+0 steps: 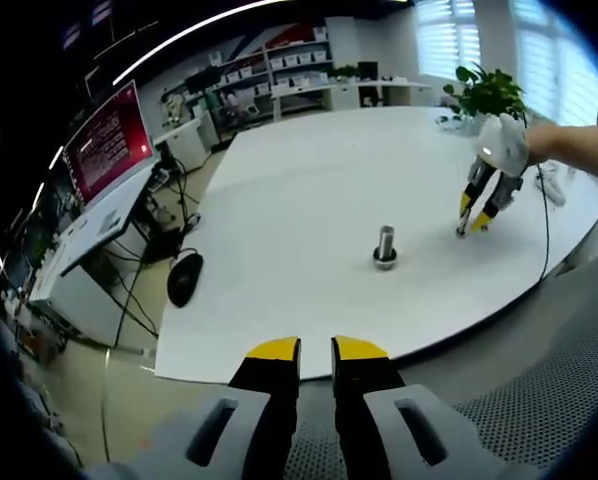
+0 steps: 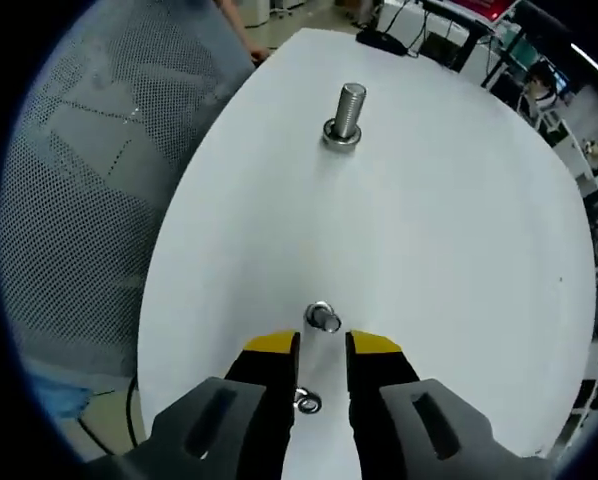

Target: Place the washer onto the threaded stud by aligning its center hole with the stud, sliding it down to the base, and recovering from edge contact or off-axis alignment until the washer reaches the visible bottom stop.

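Upright, threaded stud mid-table; washer flat beyond right gripper, jaws slightly parted, empty; left gripper likewise.

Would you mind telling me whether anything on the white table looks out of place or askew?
Nothing stands out. The threaded stud stands upright on the white table, and two washers lie flat by the right gripper.

I see a wide white tabletop with a potted plant at its far right. Left stands a red-lit monitor; far behind, white shelving and bright blinds. A grey mesh chair sits near.
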### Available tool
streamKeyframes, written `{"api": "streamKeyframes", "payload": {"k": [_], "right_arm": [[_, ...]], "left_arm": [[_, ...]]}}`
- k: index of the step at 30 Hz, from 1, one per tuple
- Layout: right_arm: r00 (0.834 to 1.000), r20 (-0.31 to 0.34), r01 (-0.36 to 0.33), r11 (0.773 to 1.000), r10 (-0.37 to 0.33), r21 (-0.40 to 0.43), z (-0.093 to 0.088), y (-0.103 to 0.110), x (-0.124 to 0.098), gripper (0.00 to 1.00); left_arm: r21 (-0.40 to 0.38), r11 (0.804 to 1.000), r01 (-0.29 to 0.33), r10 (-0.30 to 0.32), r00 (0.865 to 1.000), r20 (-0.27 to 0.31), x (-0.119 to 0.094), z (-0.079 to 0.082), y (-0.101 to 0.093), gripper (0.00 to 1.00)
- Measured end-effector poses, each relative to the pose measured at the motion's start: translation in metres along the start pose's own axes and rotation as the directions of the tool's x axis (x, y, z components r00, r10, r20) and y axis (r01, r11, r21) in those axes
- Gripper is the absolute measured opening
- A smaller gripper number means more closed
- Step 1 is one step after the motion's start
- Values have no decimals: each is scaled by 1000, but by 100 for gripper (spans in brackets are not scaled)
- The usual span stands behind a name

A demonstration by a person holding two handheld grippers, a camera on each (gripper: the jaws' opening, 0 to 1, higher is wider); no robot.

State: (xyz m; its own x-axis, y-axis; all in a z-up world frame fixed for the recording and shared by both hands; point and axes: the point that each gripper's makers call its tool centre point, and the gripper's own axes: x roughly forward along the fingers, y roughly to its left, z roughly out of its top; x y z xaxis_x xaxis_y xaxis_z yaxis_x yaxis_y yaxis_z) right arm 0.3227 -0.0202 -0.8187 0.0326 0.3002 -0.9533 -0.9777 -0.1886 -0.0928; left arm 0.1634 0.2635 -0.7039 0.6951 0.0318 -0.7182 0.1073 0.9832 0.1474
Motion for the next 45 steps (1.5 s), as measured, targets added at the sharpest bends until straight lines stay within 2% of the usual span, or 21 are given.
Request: {"api": "streamKeyframes", "payload": {"k": [5,10,16,20,25,29,32,37,45], "right_arm": [[1000,-17,-24,999,25,42,-23,8,-1,18],[997,-50,-60,998,61,18,-39,21,0,18],[997,-65,-36,999,38,29,-51,14,1,18],[995,-83,-62,998,62,4,-59,15,2,18],[995,-66,-71,997,71,1,-56,12,4,19],[993,-73,-98,994,94,-45,-55,13,6,16],[994,-70,-88,996,88,5,-54,11,6,14],[995,-59,-80,997,81,24,-54,9,3,14],[998,28,-53,997,51,61,-25,3,-24,14]], "left_arm": [[2,1000,0,0,1000,-3,0,-1,0,10],[3,1000,0,0,1000,-6,0,-1,0,10],[4,1000,-1,1,1000,-9,1,-2,1,10],[5,1000,0,0,1000,-11,0,-2,1,10],[6,1000,0,0,1000,-13,0,-2,1,10],[8,1000,0,0,1000,-16,0,-3,0,10],[7,1000,1,0,1000,-14,0,-2,0,9],[6,1000,1,-1,1000,-13,0,-2,0,9],[6,1000,1,-1,1000,-14,1,-2,1,9]]}}
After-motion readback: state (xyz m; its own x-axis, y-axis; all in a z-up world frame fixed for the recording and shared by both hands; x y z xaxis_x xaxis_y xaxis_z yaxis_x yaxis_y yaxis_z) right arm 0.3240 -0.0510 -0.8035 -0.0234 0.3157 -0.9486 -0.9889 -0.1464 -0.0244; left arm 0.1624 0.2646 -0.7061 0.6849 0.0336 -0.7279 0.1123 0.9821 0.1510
